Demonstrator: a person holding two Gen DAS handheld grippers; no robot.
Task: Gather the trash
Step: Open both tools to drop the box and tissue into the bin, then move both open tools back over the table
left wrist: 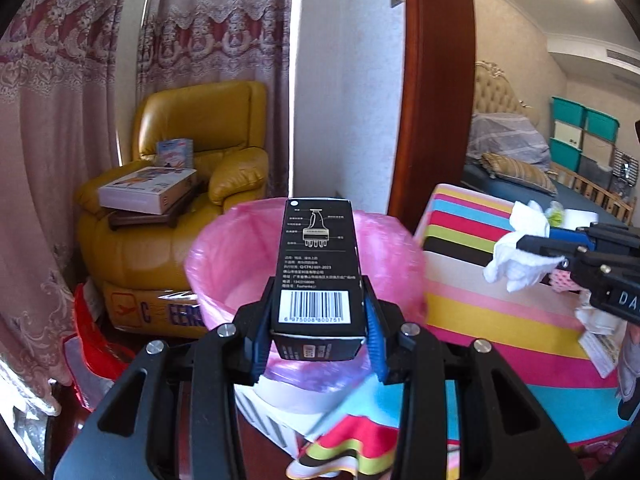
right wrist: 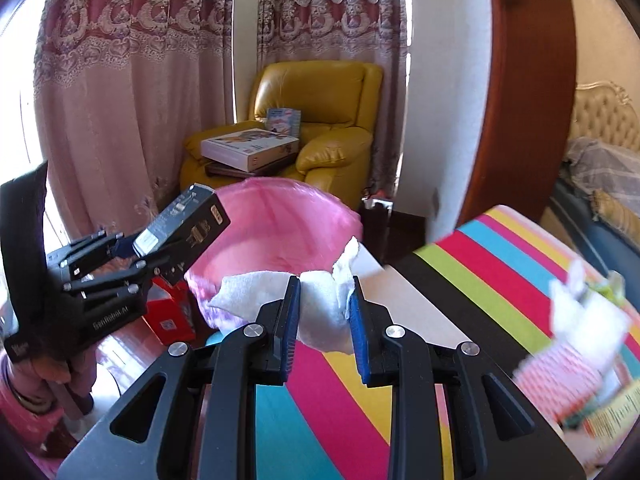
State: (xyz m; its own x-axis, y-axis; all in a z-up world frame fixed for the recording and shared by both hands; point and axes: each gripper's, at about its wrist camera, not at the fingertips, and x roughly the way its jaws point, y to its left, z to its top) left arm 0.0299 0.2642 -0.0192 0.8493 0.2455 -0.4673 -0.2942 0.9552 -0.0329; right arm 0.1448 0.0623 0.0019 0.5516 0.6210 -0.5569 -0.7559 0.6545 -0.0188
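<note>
Plainly, left gripper (left wrist: 318, 316): its jaws were drawn in tight against the two long sides of a black carton (left wrist: 316, 268), the blue pads (left wrist: 260, 332) pressing on it near the barcode end.
Black carton: it stuck out forward from the jaws, the far end over the mouth of the pink-lined bin (left wrist: 224, 280); the top face showed a line drawing, small print and a barcode.
Right gripper (right wrist: 323, 304): its jaws were nearly together, pinching a crumpled white tissue (right wrist: 320, 312) between the blue pads (right wrist: 290, 320).
White tissue: it bulged out on both sides of the fingers and rose in a loose peak toward the bin's near rim; whether it touched the rim I could not tell.
Two grippers together: from the right camera the left gripper (right wrist: 160, 248) stood off to the left with the carton tilted upward beside the bin; from the left camera the right gripper (left wrist: 536, 248) came in from the right edge with the tissue hanging at its tips.
Bin: a pink bag (right wrist: 280, 220) lined it, folded over the rim, open at the top, just beside the striped surface.
Surface: a mat with bright stripes (right wrist: 500, 264) lay under the right gripper, with more white paper and printed packets (right wrist: 580, 320) on it, blurred.
Room: a yellow leather armchair (left wrist: 200, 128) stood behind the bin with flat boxes (left wrist: 148, 192) stacked on it; lace-trimmed pink curtains (left wrist: 60, 100) hung behind; a dark red wooden doorframe (left wrist: 436, 80) opened onto a bed with a tufted headboard (left wrist: 496, 92).
</note>
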